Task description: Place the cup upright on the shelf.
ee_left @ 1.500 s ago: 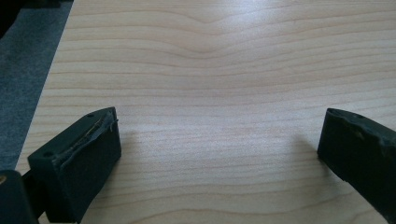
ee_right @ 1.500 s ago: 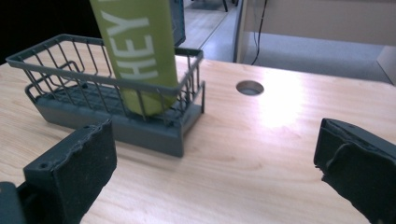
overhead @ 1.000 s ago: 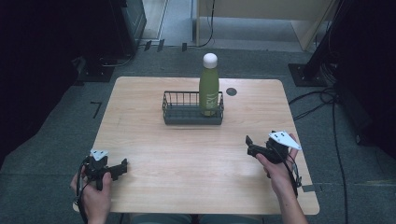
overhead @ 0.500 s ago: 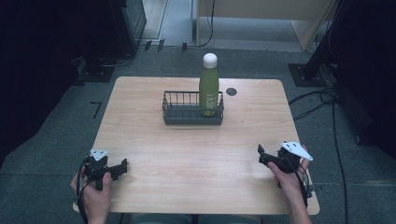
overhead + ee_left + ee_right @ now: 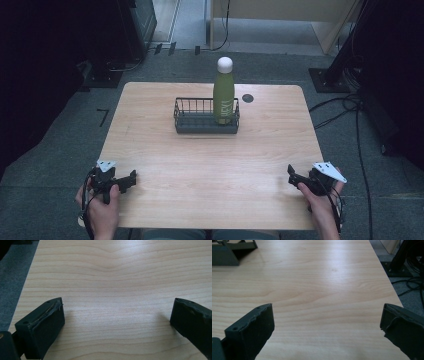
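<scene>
My right gripper (image 5: 295, 177) has pulled back from the middle of the table (image 5: 210, 165) toward the near right corner, and it now rests there, well apart from the wire basket (image 5: 206, 120). My left gripper (image 5: 125, 181) has not moved; it sits at the near left corner, equally far from the basket. In the right gripper view and the left gripper view, each pair of jaws stands wide apart with only bare wood grain between them: both grippers are released and carry nothing.

I judge the withdrawal to mean that the placing work is finished, since nothing is left in either gripper and both hands are parked at the table's near edge.

Container status:
- The wire basket stands on the far half of the table, centred across its width.
- The green bottle (image 5: 223, 95) with a white cap stands upright inside the basket, at its right end, rising well above the rim.
- The left portion of the basket appears empty.
- A small dark round mark (image 5: 247, 98) lies on the table just beyond and to the right of the basket.

In the right gripper view, a corner of the basket (image 5: 227, 252) appears at the upper left, far ahead of my jaws.
</scene>
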Available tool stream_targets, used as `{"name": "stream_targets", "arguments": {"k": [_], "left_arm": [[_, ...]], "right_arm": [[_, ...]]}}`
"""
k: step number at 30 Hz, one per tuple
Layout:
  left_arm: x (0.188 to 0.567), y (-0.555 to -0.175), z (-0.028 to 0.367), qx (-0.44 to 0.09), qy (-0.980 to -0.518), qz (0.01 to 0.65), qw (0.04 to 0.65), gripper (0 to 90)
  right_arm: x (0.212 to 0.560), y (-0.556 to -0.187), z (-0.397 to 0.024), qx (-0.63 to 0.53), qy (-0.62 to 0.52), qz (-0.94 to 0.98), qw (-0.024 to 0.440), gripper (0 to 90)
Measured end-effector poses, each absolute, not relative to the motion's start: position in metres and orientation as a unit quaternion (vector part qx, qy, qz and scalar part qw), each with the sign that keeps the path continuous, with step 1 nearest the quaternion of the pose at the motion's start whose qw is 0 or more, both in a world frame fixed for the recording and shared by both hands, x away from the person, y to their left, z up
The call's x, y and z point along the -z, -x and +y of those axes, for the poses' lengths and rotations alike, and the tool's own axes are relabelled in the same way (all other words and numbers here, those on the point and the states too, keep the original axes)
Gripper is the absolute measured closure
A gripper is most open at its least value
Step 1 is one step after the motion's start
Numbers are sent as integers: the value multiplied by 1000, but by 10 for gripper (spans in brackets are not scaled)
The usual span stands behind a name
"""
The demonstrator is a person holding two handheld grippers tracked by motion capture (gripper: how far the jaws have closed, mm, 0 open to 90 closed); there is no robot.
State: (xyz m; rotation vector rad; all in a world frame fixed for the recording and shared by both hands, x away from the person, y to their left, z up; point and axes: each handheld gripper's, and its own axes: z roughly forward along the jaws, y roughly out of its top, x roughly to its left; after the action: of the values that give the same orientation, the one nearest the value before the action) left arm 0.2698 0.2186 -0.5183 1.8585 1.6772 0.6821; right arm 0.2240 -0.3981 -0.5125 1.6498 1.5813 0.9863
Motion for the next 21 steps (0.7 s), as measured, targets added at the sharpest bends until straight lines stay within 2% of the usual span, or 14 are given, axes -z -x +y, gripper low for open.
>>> {"name": "stream_targets", "arguments": {"k": [11,21], "left_arm": [[518,-270,219,-253,-690,623,270,0],[518,-270,219,-253,-690,623,270,0]], "right_arm": [[522,-210,-413,-350,-642,603,318,0],[527,-206,-425,-283,-670,629,275,0]]}}
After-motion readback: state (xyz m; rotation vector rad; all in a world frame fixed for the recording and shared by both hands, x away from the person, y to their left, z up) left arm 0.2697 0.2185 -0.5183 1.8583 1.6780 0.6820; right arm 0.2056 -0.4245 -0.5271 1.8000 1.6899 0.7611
